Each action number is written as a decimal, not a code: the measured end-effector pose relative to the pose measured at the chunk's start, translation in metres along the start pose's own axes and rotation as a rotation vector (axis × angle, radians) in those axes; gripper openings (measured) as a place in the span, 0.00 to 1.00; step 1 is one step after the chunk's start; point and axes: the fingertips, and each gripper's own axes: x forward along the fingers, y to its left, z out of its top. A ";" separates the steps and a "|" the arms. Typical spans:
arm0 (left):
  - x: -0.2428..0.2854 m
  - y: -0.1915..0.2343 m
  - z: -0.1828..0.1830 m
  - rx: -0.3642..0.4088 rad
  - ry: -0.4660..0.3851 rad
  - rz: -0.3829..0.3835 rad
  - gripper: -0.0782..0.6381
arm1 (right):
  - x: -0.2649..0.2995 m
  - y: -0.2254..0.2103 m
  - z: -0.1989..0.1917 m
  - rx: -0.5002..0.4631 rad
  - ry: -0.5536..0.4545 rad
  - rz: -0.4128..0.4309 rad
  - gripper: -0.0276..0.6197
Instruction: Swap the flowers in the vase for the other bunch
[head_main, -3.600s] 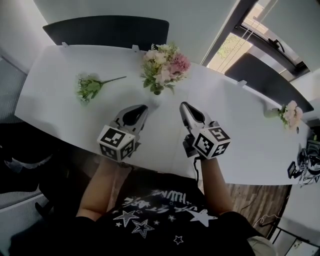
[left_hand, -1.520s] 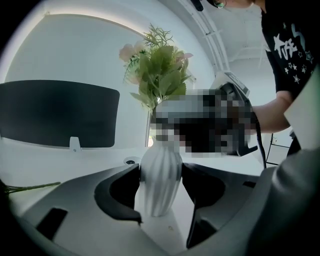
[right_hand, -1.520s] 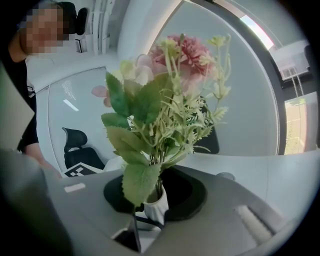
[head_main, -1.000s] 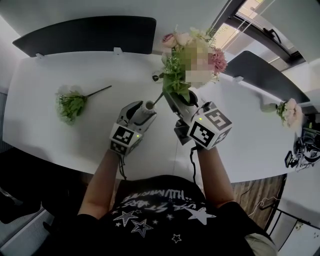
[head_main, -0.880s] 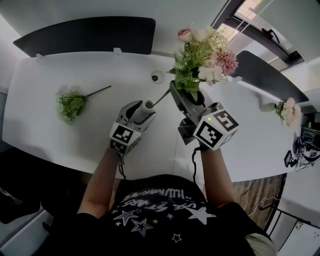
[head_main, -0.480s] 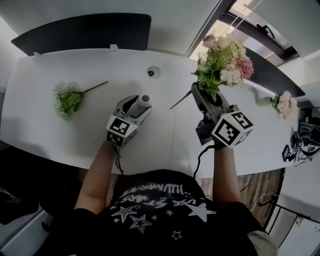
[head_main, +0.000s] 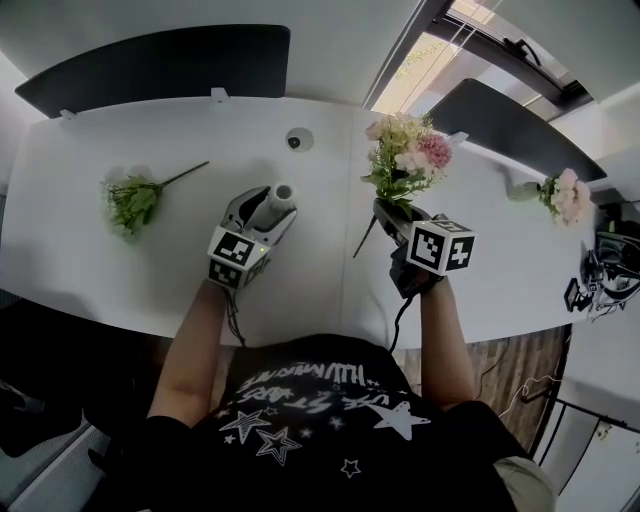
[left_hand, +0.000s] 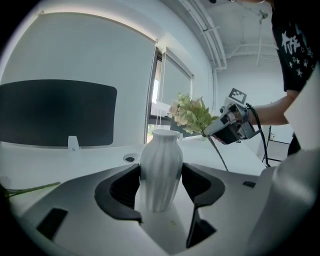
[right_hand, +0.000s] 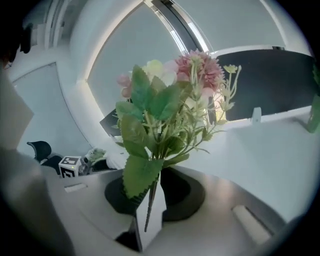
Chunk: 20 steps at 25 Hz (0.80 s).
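Observation:
A white ribbed vase (head_main: 281, 193) stands on the white table (head_main: 150, 270) with nothing in it, and my left gripper (head_main: 264, 205) is shut around its body. In the left gripper view the vase (left_hand: 161, 150) sits between both dark pads (left_hand: 120, 192). My right gripper (head_main: 392, 213) is shut on the stems of a pink and cream bouquet (head_main: 405, 160), held to the right of the vase with the stem end (head_main: 360, 245) pointing down-left. The right gripper view shows this bouquet (right_hand: 165, 110) rising from the jaws. A green bunch (head_main: 132, 200) lies at the table's left.
A round cable port (head_main: 295, 138) sits in the table behind the vase. A small pink flower bunch (head_main: 560, 195) lies at the far right. Dark chair backs (head_main: 150, 60) stand along the far edge, and cables (head_main: 600, 290) hang off the right end.
My right gripper has carried the pink bouquet away from the vase, to the right and down toward the table. The left gripper and the vase have stayed put.

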 end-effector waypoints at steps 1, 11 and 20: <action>0.000 0.000 0.000 0.002 -0.005 -0.003 0.49 | 0.003 -0.006 -0.007 0.013 0.023 -0.019 0.13; 0.000 -0.002 0.005 -0.008 -0.014 -0.004 0.49 | 0.030 -0.056 -0.061 0.163 0.224 -0.152 0.14; 0.002 -0.001 -0.001 0.009 -0.009 -0.004 0.49 | 0.039 -0.067 -0.076 0.149 0.270 -0.218 0.16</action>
